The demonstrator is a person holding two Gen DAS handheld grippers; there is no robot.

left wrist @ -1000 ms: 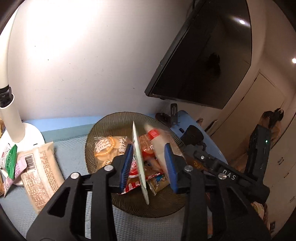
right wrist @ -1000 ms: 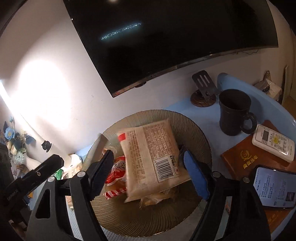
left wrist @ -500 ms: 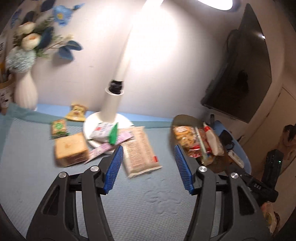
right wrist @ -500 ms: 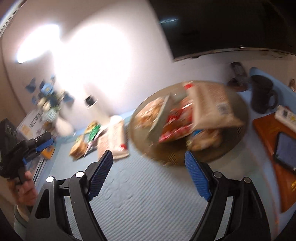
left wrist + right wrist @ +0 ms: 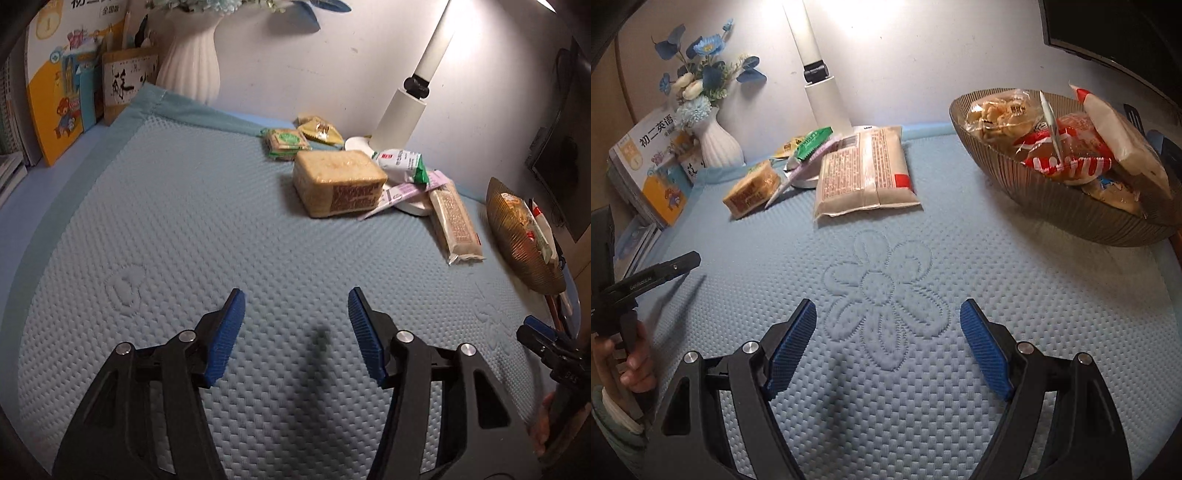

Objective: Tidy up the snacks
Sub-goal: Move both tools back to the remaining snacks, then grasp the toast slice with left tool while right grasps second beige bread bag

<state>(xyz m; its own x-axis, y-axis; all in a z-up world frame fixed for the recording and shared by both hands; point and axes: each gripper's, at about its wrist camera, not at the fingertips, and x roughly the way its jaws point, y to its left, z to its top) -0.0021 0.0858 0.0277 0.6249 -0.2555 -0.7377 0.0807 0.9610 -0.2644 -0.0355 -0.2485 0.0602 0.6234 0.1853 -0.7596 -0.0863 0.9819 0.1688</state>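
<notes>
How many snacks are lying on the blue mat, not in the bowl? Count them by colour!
Tan: 2, the cake block and the flat packet
Green cracker packet: 1
Yellow packet: 1
White-and-green packet: 1
Lilac strip packet: 1
Total: 6

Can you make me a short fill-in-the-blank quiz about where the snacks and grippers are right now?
1. Both the left hand-held gripper and the right hand-held gripper are ____ and hold nothing.
2. The red-and-white packet lies in the ribbed ____.
3. The green-ended wrapper rests on the lamp's ____.
4. The quilted mat carries a stitched ____.

Missing words: open; bowl; base; flower
</notes>
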